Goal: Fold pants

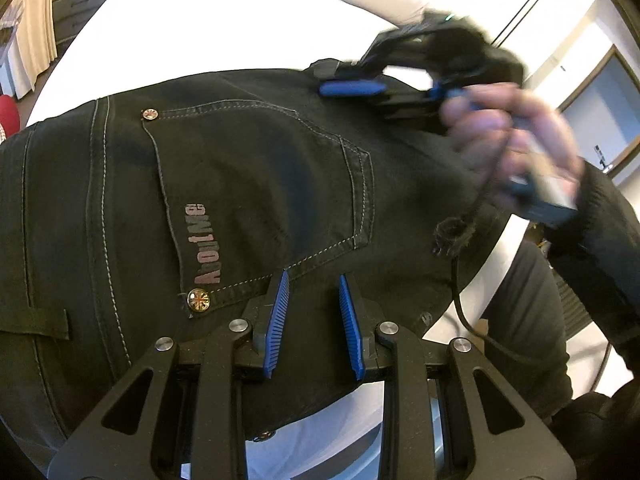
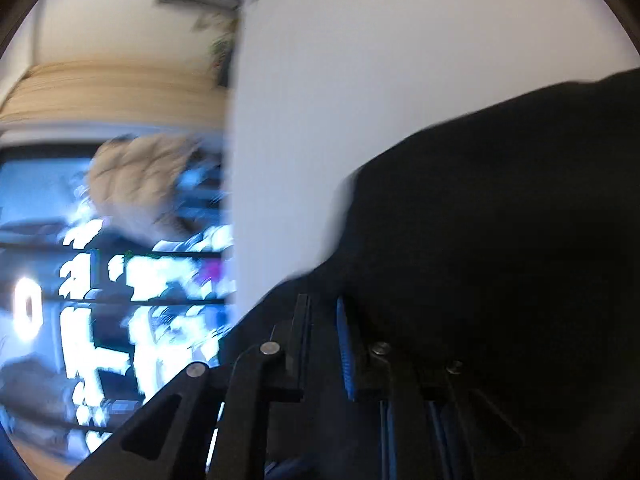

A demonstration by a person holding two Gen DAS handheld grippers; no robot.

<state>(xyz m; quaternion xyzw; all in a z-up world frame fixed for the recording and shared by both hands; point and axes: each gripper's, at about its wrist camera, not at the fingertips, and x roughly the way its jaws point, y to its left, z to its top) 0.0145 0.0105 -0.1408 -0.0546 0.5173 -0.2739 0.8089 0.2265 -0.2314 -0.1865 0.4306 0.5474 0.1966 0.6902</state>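
Black pants [image 1: 248,184] fill the middle of the left wrist view, spread over a white bed [image 1: 224,36] with the back pocket [image 1: 256,192] facing up, pale stitching around it, a printed word along its lower left edge and two round metal rivets [image 1: 198,300] at its corners. At the bottom center the left gripper [image 1: 312,284] has its blue ribbed fingers [image 1: 278,316] standing apart with a clear gap between them, over the pants fabric just below the pocket and holding nothing. In the upper right of that view the right gripper [image 1: 352,88], blurred, lies at the far edge of the pants, with the person's hand [image 1: 516,140] on its handle and a dark sleeve below. In the right wrist view the picture is heavily smeared: dark pants cloth [image 2: 500,240] covers the lower right and lies against the right gripper [image 2: 324,320]; whether its fingers are closed on the cloth cannot be told. A grey dresser [image 1: 76,8] sits in the upper left
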